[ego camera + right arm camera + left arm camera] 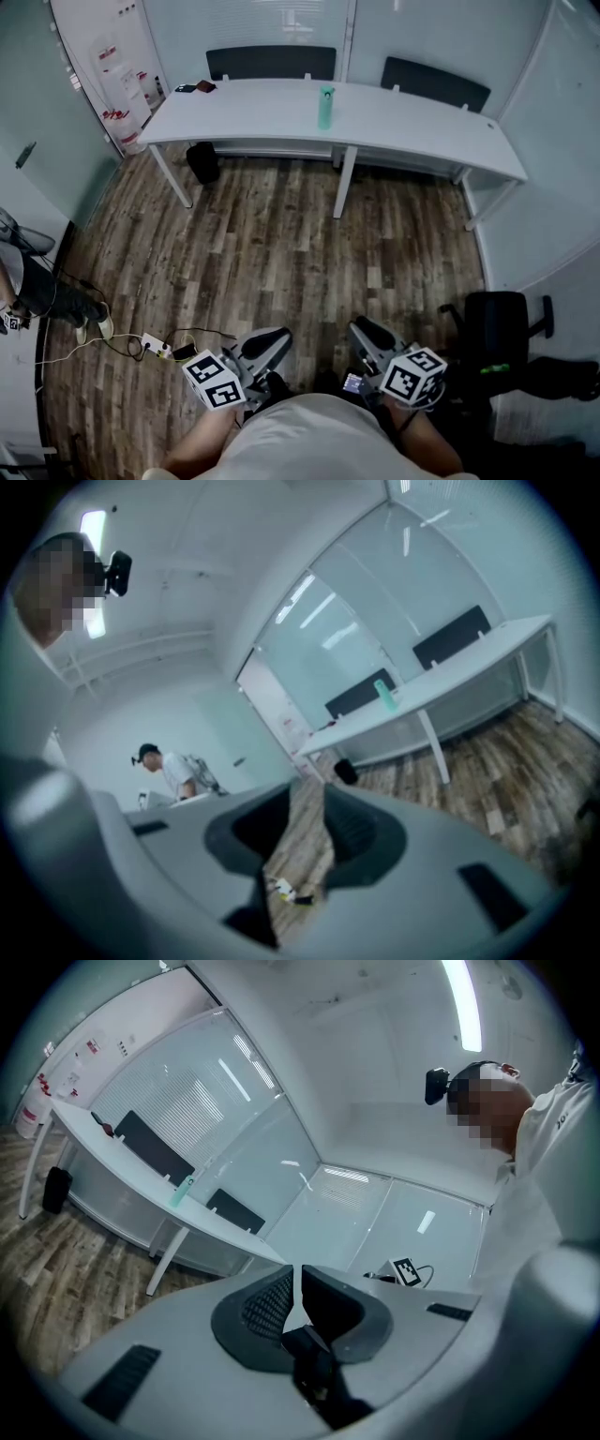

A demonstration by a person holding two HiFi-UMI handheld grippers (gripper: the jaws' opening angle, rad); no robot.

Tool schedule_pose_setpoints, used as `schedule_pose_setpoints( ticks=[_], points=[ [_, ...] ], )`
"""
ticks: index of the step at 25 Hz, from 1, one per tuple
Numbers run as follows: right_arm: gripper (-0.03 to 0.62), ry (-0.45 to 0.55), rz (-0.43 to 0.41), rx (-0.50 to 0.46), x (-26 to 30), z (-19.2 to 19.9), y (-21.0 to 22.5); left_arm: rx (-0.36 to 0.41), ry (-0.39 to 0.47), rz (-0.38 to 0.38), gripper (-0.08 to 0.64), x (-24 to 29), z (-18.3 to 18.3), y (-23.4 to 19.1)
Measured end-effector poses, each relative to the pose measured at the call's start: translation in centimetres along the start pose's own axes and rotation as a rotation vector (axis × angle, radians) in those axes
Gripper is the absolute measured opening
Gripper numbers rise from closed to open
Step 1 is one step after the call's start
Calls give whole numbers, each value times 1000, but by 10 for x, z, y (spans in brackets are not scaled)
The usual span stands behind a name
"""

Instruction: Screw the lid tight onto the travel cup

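Note:
The green travel cup stands upright with its lid on top, on the long white table across the room. It also shows far off in the left gripper view as the cup and in the right gripper view as the cup. Both grippers are held close to my body, far from the table. My left gripper has its jaws pressed together on nothing, as the left gripper shows. My right gripper shows a narrow gap between its jaws, and only floor appears through the right gripper.
Two black chairs stand behind the table, with a dark bin under its left end. A black office chair is at my right. A power strip with cables lies on the wood floor at left, near a person's legs.

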State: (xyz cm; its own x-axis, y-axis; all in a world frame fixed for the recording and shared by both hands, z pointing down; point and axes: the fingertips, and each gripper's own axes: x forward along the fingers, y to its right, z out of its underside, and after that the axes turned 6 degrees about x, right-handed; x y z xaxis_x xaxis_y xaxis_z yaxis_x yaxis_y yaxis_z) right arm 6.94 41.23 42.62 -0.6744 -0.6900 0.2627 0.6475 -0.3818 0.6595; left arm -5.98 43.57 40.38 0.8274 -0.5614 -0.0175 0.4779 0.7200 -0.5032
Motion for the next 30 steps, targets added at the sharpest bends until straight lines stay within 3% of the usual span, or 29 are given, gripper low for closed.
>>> schedule_pose_setpoints(
  ticks=[7, 14, 30],
  points=[
    [140, -4, 19, -60, 2, -2, 1, 12, 15, 5, 37, 7, -6, -4],
    [143, 26, 40, -46, -1, -5, 5, 33, 13, -2, 98, 7, -11, -9],
    [141, 43, 40, -36, 26, 3, -17, 26, 13, -14, 101, -29, -27, -43]
  ],
)
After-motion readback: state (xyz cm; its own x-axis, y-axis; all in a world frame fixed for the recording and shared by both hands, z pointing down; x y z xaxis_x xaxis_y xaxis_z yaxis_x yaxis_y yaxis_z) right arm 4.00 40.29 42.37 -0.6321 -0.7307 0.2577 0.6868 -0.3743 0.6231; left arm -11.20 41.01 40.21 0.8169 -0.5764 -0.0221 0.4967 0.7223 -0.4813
